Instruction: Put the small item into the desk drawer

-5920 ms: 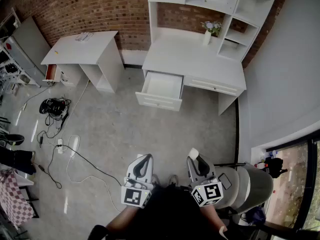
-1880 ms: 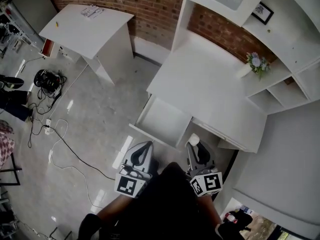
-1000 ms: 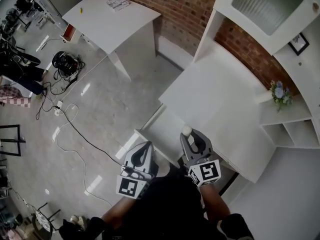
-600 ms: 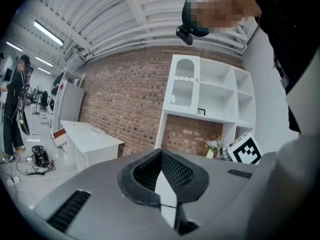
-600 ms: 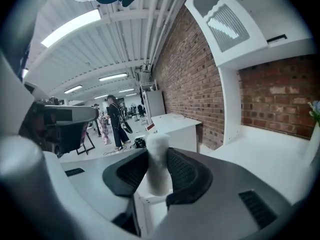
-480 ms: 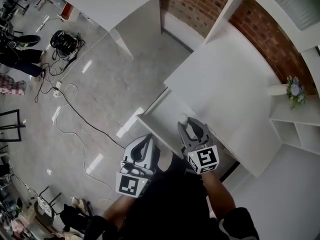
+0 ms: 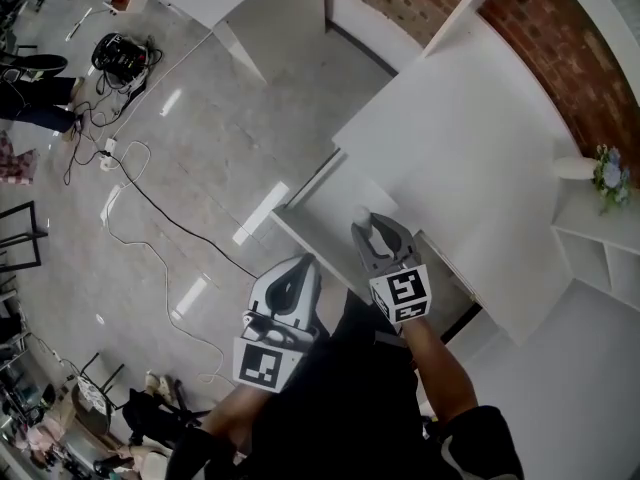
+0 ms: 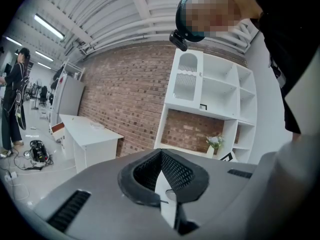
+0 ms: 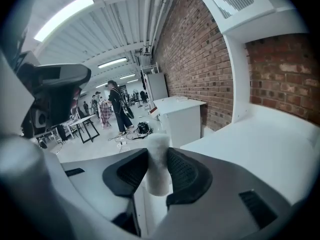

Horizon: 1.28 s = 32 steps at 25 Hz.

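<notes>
Standing upright between the black ribbed pads of the right gripper (image 9: 158,158) is the small white cylinder with a soft, matte surface (image 9: 157,170). The jaws close on it from both sides at a moderate spread, and its rounded top rises just above their tips. In the head view the cylinder shows over the pale inside of the open white desk drawer (image 7: 318,200), toward the drawer's right side. No view shows whether it touches the drawer bottom.

The left gripper (image 7: 303,262) is held just beside the drawer's front panel, on its near side. Its two jaw tips meet with nothing between them. Both grippers carry cubes with black-and-white square markers, and the person's dark sleeves lead back from them.

The flat white desk top (image 7: 455,138) runs beyond the drawer, with a red brick wall (image 7: 565,63) behind it. Well to the right of the drawer, a white vase of pale flowers (image 7: 603,167) stands against white shelving. Left of the drawer lies grey polished floor (image 7: 215,118), crossed by a loose black cable (image 7: 160,213).
</notes>
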### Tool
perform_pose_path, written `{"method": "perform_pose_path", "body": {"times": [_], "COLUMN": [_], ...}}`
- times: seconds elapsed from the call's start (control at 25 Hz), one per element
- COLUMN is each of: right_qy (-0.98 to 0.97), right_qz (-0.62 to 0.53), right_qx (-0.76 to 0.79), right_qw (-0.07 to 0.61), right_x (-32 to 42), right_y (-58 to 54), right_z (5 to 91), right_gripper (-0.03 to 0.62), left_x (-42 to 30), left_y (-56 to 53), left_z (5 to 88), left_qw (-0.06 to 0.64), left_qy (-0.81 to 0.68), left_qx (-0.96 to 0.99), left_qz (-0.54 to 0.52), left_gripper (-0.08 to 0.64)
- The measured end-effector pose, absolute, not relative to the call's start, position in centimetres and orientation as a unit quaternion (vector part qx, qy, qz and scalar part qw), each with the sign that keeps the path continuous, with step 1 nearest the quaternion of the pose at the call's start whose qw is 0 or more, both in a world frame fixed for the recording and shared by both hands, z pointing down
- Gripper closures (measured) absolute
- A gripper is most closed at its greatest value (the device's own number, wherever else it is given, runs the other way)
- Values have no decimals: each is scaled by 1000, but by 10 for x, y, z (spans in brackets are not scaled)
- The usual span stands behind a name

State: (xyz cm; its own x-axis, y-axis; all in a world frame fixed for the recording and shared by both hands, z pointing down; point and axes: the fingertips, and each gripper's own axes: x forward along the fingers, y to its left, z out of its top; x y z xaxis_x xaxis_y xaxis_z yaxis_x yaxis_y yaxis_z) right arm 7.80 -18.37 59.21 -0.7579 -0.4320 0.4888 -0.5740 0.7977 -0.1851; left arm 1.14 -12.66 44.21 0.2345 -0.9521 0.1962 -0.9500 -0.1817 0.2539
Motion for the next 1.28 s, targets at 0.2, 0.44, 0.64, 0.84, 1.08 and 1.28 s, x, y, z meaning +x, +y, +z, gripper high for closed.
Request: {"method": "perform_pose_path", "body": {"times": [0.2,0.44,0.64,0.84,1.08,1.28], "right_qy": [-914,-898,-890,-879,-857,-835], "right_qz": [184,211,218,232,249,276], "right_qx": [267,267,256,253,253,260], "right_qw": [244,278,308,332,373,399], "right_x": [74,75,71,66,66,71], "right_y": [-186,-190,-189,-189,-188,-186], "right_z": [632,688,722,769,831,870], "right_gripper": [453,453,453,453,453,453], "left_x": [7,6,4,0,-6,-13], "left_y": [-133,-139,-145,-147,-154,-157], "left_z": [453,470,476,491,502,510], "left_qw": [173,187,194,205,219,229], "left_qy": [-618,-620,-621,-621,-615,-612], "left_qx": [767,762,760,757,758,757], "left_qz": [-2,1,1,2,7,13], "left_gripper": [535,535,535,535,535,536]}}
